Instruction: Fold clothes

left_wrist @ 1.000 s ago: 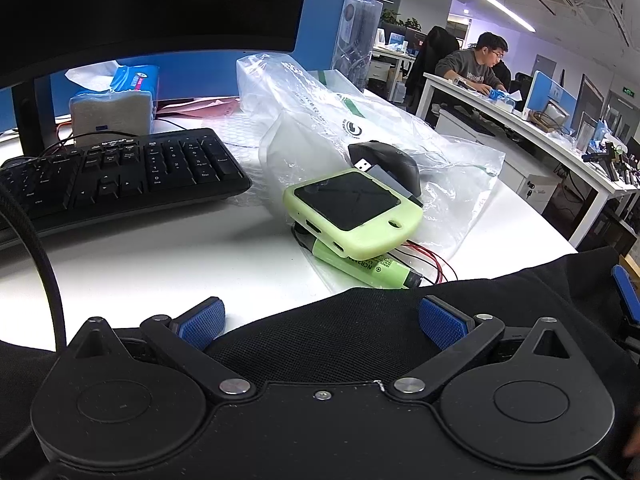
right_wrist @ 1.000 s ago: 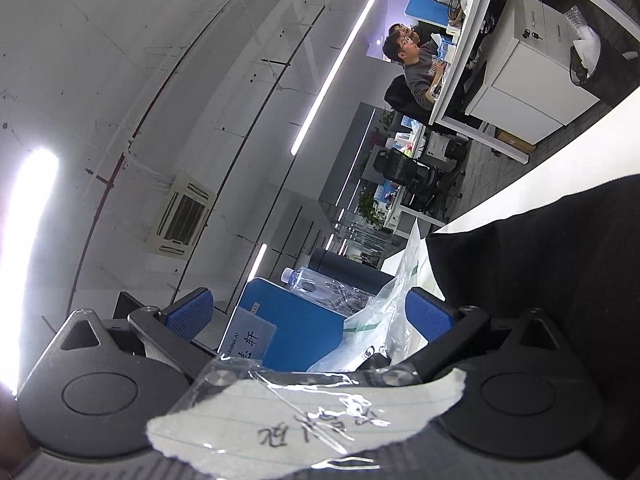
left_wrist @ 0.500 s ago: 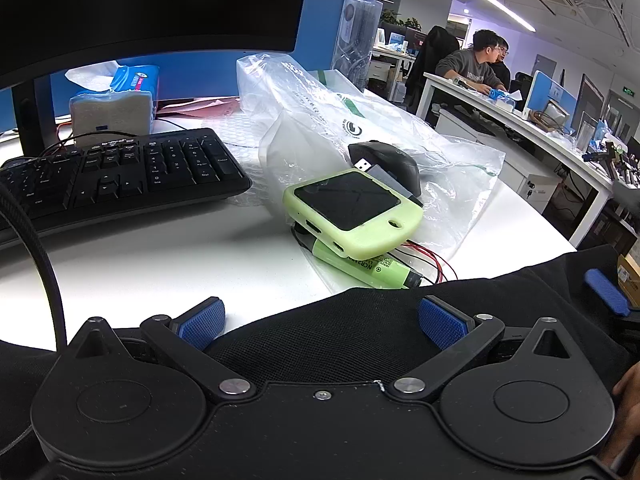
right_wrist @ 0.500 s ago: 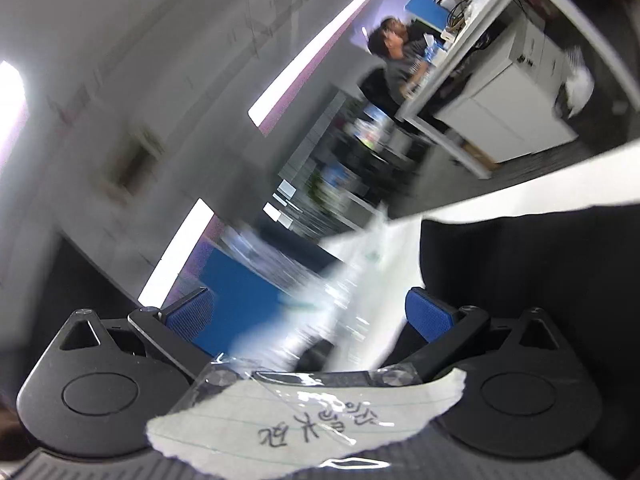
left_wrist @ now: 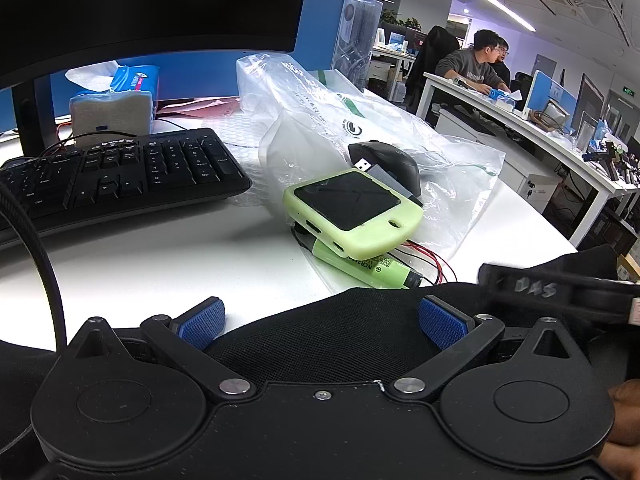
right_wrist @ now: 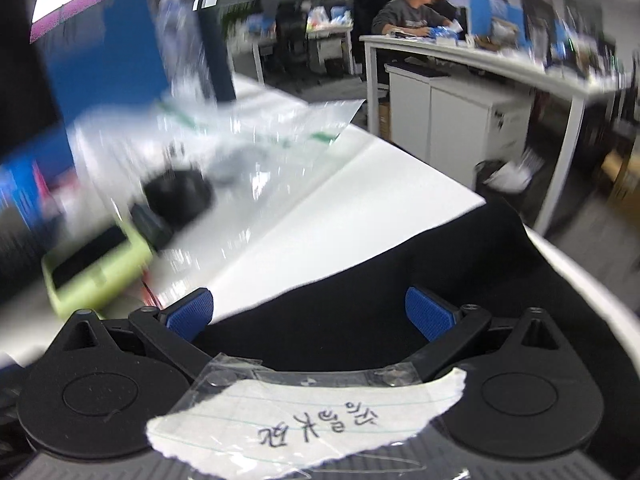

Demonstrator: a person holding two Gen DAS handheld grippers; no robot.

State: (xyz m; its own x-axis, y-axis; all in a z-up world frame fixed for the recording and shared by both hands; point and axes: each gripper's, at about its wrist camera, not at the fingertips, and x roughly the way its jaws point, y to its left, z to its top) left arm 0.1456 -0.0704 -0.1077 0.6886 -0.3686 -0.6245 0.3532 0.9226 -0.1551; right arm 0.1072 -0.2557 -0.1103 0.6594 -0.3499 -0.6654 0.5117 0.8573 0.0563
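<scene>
So the left claw (left_wrist: 322, 318) hasn't budged at all over the last second: same spot at the near edge of the tabletop (left_wrist: 160, 256), jaws wide apart, the black garment (left_wrist: 344, 332) bunched up between its blue pads but not pinched. The right claw (right_wrist: 310, 314) is the one that moved. A second ago its camera was pointed up at the ceiling lights, and now it's swung down level and looks across the tabletop, the picture all smeared from the motion. It's also wide open, with nothing clamped, sitting over the same black garment near the right-hand corner of the tabletop, where the cloth hangs over the edge. In the left view you can now see the right claw's dark body poking in from the right side, just beside the left one.

My read: both claws are now lined up along the garment's far edge, so the next thing is probably closing on the cloth to start a fold. No fold done yet, as far as I can tell.

One thing to watch: the green gadget (left_wrist: 352, 210) and the battery (left_wrist: 362, 266) with red wires sit right against the garment's edge, by the plastic bag (left_wrist: 448, 168).
</scene>
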